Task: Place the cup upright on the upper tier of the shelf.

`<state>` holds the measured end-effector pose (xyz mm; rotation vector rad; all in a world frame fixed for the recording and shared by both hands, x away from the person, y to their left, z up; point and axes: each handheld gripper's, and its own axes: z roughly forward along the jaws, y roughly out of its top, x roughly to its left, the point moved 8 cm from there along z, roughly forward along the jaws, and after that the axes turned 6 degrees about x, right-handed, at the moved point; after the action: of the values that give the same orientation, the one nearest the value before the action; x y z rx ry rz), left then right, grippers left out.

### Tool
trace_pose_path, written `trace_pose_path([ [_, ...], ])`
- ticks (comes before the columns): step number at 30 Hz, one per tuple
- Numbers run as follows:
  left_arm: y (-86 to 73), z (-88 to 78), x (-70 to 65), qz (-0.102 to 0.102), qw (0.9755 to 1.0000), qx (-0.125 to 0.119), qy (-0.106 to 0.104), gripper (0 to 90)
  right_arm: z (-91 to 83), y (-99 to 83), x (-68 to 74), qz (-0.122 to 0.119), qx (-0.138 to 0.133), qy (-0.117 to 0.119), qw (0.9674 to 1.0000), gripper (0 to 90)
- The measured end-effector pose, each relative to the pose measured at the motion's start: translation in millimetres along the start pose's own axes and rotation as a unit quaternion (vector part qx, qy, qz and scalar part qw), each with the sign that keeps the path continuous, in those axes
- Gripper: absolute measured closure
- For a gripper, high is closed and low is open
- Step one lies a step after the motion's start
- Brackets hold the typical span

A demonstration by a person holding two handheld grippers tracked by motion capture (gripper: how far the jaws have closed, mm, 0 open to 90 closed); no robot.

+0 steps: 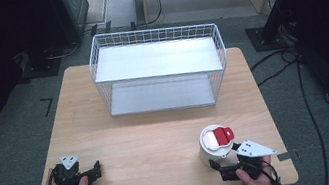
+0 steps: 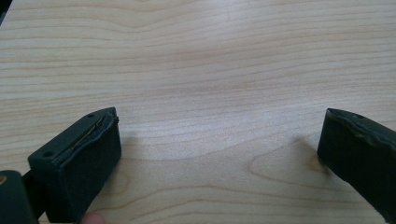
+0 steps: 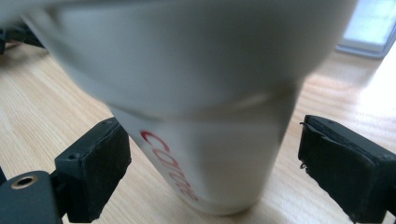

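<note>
**Two open grippers, one straddling a cup**

Two hand-held grippers rest near the table's front edge in the high view. We hold the left gripper with its jaws spread wide; its own view shows bare wood grain between the pads, and a fingertip at the bottom edge.

The right gripper also stands apart. From above, we see a white cup with a red-and-white lid just ahead of it, but whether the jaws flank the cup is hard to judge there. The right gripper view settles this: the cup stands upright between the two pads, closer to the left one, touching neither. Red lettering runs down its side, unseen from above.

Beyond both tools, the high view shows a white wire basket, well apart from the cup.
</note>
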<state>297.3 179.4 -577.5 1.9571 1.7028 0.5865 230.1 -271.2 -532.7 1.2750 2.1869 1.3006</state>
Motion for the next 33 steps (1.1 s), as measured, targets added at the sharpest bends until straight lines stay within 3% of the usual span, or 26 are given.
trace_pose_path([
  [20, 0.3, 0.2, -0.4, -0.002, 1.0000, 0.000, 0.001, 0.0, 2.9, 21.0, 6.6, -0.010, -0.038, -0.009, 0.9992, 6.8],
  [33, 0.3, 0.2, -0.4, -0.002, 1.0000, 0.000, 0.001, 0.0, 11.2, 29.5, 10.8, -0.019, -0.054, -0.031, 0.9979, 5.2],
])
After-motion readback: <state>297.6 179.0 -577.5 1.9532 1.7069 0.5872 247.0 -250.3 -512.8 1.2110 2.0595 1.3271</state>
